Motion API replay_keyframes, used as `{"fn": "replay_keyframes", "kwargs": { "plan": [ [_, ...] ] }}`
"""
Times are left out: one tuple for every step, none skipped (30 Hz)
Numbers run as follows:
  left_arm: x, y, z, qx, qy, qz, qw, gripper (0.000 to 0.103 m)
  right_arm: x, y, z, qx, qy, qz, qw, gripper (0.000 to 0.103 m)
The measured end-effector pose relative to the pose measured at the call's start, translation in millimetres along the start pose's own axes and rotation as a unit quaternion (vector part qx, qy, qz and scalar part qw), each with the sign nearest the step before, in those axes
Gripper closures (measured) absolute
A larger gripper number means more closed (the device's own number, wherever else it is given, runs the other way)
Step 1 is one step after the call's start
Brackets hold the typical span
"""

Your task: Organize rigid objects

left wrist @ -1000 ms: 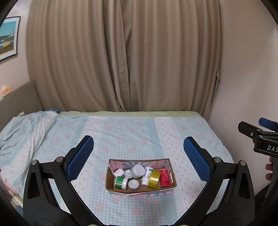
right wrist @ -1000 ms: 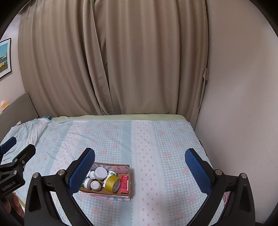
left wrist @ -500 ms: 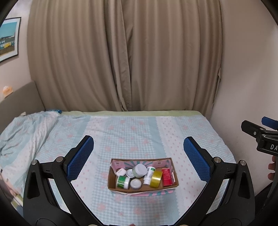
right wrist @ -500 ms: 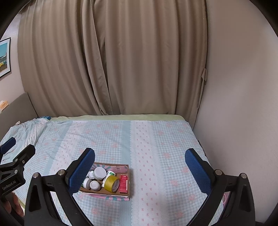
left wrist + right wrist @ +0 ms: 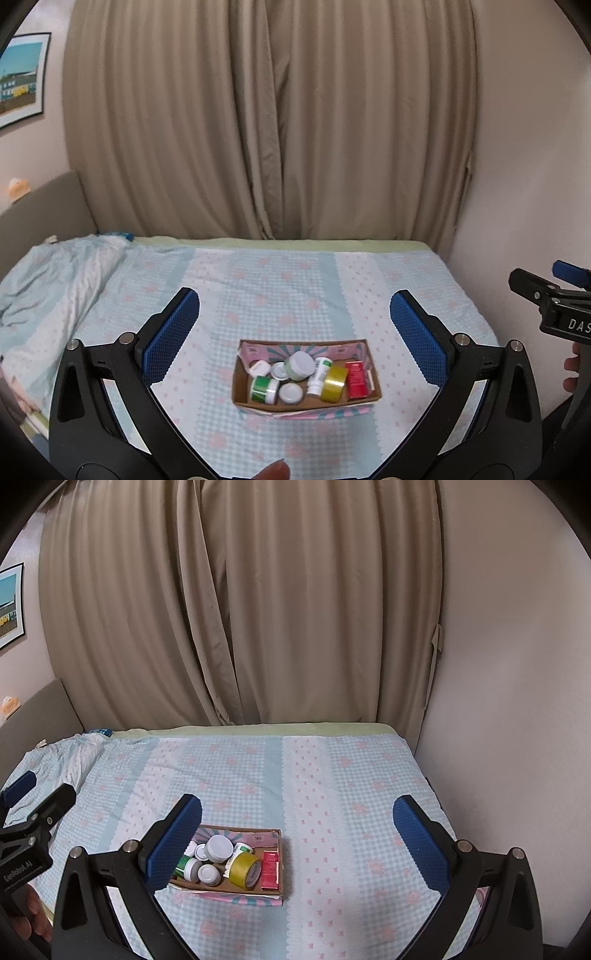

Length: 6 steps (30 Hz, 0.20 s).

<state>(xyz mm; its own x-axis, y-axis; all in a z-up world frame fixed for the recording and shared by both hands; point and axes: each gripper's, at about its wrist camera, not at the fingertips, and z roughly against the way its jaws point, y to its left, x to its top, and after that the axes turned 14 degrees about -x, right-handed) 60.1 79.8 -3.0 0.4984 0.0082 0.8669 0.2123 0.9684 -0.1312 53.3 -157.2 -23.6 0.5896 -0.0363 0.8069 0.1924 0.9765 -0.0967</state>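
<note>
A bed (image 5: 280,280) with a checked blue-and-pink sheet fills the room below beige curtains (image 5: 273,122). A cardboard box (image 5: 242,384) sits on it, ahead of and between the fingers of the left gripper (image 5: 295,338), and ahead-left of the right gripper (image 5: 297,840). Both grippers stand wide open and empty. Inside, jars (image 5: 301,365), a yellow tape roll (image 5: 334,379) and a red carton (image 5: 356,379) lie crowded and touching. Risk, judged: closing on one item may snag its neighbours, and the soft mattress may let the box tip under pressure.

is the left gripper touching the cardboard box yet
Apart. The left wrist view shows the left gripper open, with bare bedsheet between its fingers and the cardboard box.
</note>
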Motion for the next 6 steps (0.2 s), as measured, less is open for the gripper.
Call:
{"fn": "replay_keyframes", "kwargs": {
  "plan": [
    [-0.5,0.7,-1.1,0.003,0.001,-0.003,1.0,0.0,-0.5,0.5,-1.9,0.0,0.003,0.0,1.0,0.0],
    [-1.4,1.4,-2.3,0.004,0.001,-0.005,1.0,0.0,-0.9,1.8,-4.4,0.001,0.007,0.0,1.0,0.0],
    [-2.1,1.2,-3.6,0.004,0.001,-0.008,1.0,0.0,-1.5,2.8,-6.3,0.001,0.01,0.0,1.0,0.0],
    [-3.2,1.4,-5.0,0.005,0.001,-0.01,0.9999,0.0,-2.1,4.4,-9.7,0.001,0.015,-0.001,1.0,0.0],
    [-4.3,1.9,-7.8,0.006,0.005,-0.011,0.9999,0.0,-2.9,5.6,-12.1,0.001,0.019,0.0,1.0,0.0],
    [-5.0,2.7,-12.0,0.006,0.012,-0.012,0.9998,0.0,-3.6,6.9,-15.0,0.001,0.023,0.0,1.0,0.0]
  ]
}}
